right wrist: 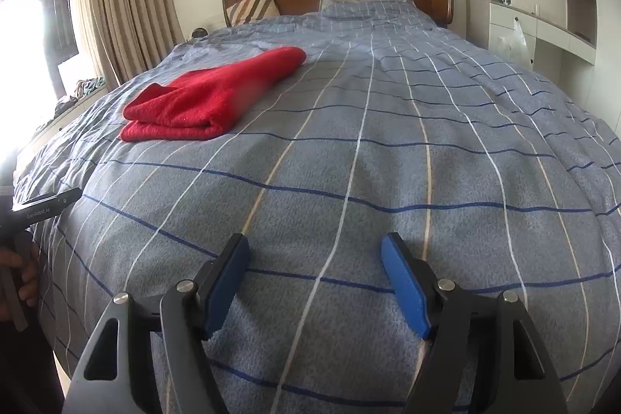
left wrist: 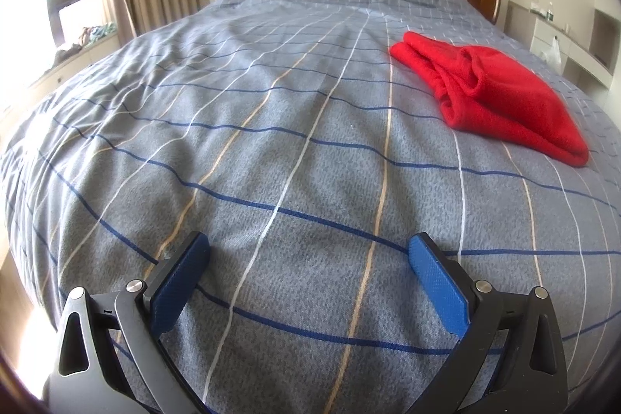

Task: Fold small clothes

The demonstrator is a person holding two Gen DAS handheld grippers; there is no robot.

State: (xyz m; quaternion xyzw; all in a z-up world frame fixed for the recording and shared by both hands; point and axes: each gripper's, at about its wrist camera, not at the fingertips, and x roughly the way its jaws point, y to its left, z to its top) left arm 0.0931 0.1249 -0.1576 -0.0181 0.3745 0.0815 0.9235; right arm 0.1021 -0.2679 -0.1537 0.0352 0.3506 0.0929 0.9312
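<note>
In the left wrist view, your left tongs (left wrist: 308,251) stand wide open and empty over the bed (left wrist: 271,142); the red garment (left wrist: 500,95) lies folded, well apart, ahead to the right. In the right wrist view, the right tongs (right wrist: 315,251) are open, holding nothing, the garment far ahead to the left. I judge it finished; keep both tongs clear of it.

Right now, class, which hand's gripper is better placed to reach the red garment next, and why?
Hard to call; slightly the right. The red garment lies folded on the bedcover, ahead and off to one side of each open, empty gripper. The left gripper and right gripper both sit well short of it.
</note>
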